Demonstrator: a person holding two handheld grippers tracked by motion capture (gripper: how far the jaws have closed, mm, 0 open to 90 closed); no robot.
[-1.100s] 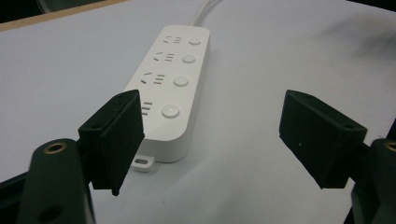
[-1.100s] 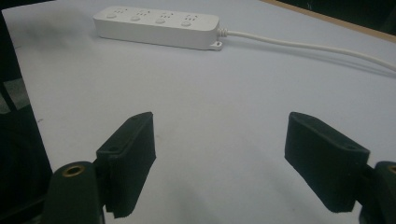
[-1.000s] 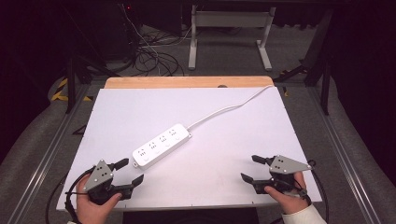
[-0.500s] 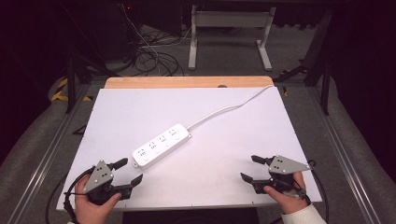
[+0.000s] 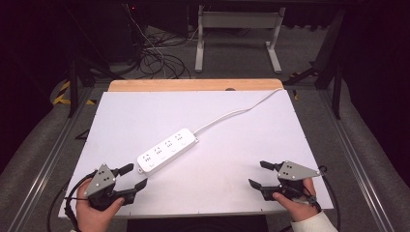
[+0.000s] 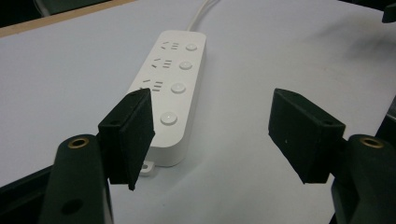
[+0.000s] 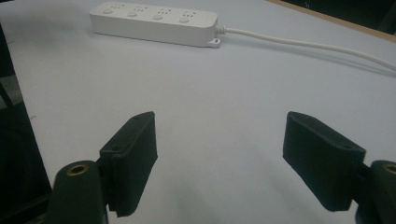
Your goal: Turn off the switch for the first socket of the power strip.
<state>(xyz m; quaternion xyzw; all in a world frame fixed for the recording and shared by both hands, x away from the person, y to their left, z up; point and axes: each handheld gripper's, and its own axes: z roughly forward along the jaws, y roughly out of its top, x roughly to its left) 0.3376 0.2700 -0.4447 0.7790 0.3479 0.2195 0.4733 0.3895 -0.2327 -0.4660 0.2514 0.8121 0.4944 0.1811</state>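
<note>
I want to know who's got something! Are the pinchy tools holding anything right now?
No, nothing is held. The left tool and the right tool both sit open on the table, apart from the power strip.

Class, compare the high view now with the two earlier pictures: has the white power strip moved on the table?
No. The white power strip lies at the same slant, its cable running to the same far-right spot by the table's wooden edge.

Bare table [image 5: 241, 159] lies between the two claws; the only obstacles are the power strip [image 5: 167, 150] mid-left and its cord [image 5: 232, 115] running far right.
</note>
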